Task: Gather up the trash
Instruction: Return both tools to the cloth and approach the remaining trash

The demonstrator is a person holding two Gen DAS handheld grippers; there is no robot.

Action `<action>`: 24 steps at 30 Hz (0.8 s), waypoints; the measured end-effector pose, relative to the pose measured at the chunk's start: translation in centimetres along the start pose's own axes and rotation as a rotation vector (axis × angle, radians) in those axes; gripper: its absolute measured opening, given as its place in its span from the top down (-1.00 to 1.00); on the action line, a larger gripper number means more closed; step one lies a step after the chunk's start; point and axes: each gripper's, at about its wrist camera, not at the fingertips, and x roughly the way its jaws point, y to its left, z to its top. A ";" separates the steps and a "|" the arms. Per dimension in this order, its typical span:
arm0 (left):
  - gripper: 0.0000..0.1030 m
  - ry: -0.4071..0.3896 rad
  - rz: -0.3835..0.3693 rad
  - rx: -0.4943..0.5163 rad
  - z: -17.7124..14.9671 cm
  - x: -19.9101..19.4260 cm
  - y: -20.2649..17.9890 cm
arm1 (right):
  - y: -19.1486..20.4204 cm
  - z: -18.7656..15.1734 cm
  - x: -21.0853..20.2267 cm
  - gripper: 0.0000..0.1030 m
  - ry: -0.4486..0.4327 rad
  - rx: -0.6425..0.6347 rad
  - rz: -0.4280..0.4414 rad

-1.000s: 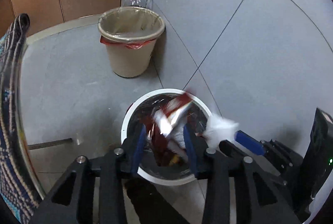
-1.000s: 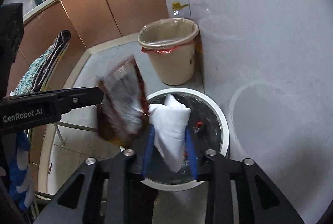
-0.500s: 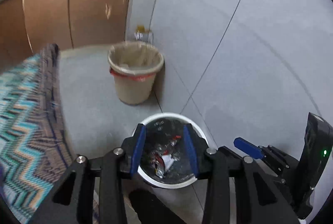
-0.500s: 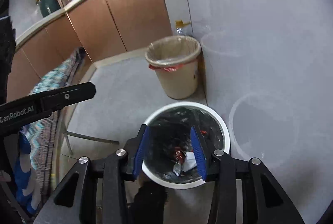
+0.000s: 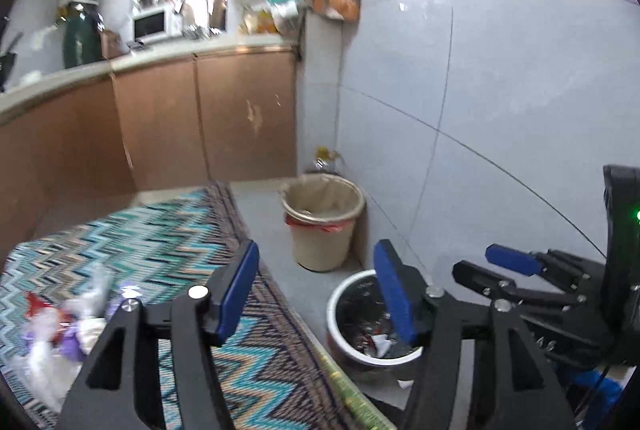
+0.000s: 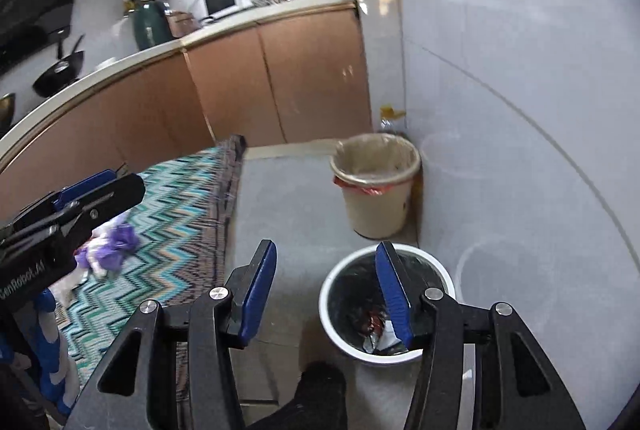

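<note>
Beyond both claws, a tiled wall (image 5: pixel 520 90) and brown cabinets (image 6: pixel 280 78) filled the background. Left of the left claw (image 5: pixel 316 294), the zigzag-patterned worktop (image 5: pixel 168 254) spread wide in its own view, carrying a blurred heap of trash (image 5: pixel 60 326) in white, purple and red just beside the left finger; the right wrist view showed only part of that heap, a purple and white wrapper (image 6: pixel 112 242) lying behind the tip of the other tool. Only the right view took in a black pan (image 6: pixel 60 70) on the far counter. Ahead of both claws stood a beige lined bin (image 5: pixel 322 218), and nearer, under the right finger of each, a white-rimmed bin (image 6: pixel 332 294) with a dark liner held crumpled red and white scraps (image 6: pixel 374 330). The left claw stood wide apart, its blue pads (image 5: pixel 236 294) gripping nothing. The right claw (image 6: pixel 326 294) was likewise spread wide and empty, touching nothing.
</note>
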 end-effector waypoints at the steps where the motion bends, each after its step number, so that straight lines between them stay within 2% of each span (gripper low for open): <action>1: -0.17 -0.009 0.007 0.000 -0.1 -0.8 0.3 | 0.8 0.1 -0.8 0.00 -0.010 -0.015 0.007; 6: -0.29 -0.071 0.047 -0.010 -0.7 -5.0 2.6 | 4.3 0.5 -3.3 -0.01 -0.035 -0.080 0.031; 11: -0.41 -0.112 0.119 -0.048 -1.9 -8.3 7.1 | 8.2 0.7 -4.9 -0.02 -0.045 -0.139 0.087; 17: -0.42 -0.120 0.194 -0.103 -3.8 -10.3 13.3 | 11.8 0.7 -4.8 -0.04 -0.033 -0.171 0.161; 20: -0.47 -0.124 0.247 -0.132 -6.0 -11.2 16.9 | 13.8 0.6 -4.2 -0.05 -0.019 -0.197 0.187; 24: -0.49 -0.084 0.265 -0.158 -9.1 -11.2 21.2 | 16.2 0.4 -2.5 -0.05 0.017 -0.245 0.244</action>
